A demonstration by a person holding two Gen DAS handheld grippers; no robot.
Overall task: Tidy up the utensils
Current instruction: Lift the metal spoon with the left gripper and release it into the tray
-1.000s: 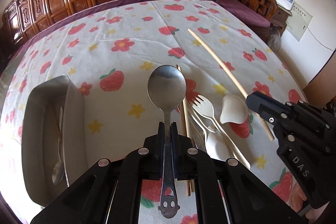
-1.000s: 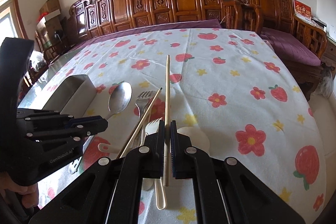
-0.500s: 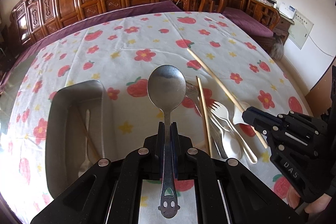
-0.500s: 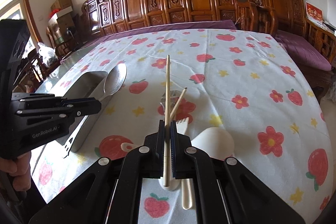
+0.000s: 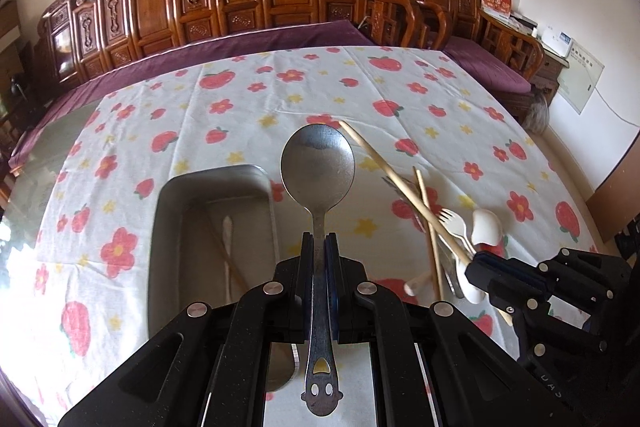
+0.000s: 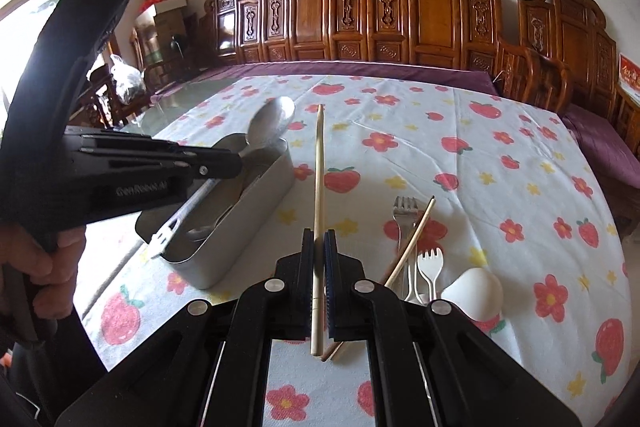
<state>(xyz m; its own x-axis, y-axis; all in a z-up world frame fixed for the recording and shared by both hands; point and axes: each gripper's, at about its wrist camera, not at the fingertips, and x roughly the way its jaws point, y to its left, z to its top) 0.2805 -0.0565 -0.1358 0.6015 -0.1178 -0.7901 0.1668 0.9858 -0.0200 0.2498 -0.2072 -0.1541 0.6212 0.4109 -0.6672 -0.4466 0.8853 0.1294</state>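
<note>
My left gripper [image 5: 319, 247] is shut on a metal spoon [image 5: 318, 163] and holds it in the air beside the right rim of the metal utensil box [image 5: 168, 227]. The spoon also shows in the right wrist view [image 6: 270, 123] above the box [image 6: 248, 211]. My right gripper [image 6: 319, 247] is shut on a wooden chopstick [image 6: 319, 163], lifted above the table. It shows in the left wrist view [image 5: 476, 267] with the chopstick [image 5: 384, 167]. A white utensil and a chopstick lie inside the box.
On the strawberry tablecloth [image 6: 460, 155] lie a second chopstick [image 6: 412, 239], a metal fork [image 6: 404, 211], a white plastic fork [image 6: 430, 263] and a white spoon [image 6: 476, 291]. Carved wooden chairs [image 6: 400, 19] line the far side.
Both grippers have risen and moved left. The spoon has gone from over the utensil pile to beside the box's right rim. The chopstick has lifted off the pile.
</note>
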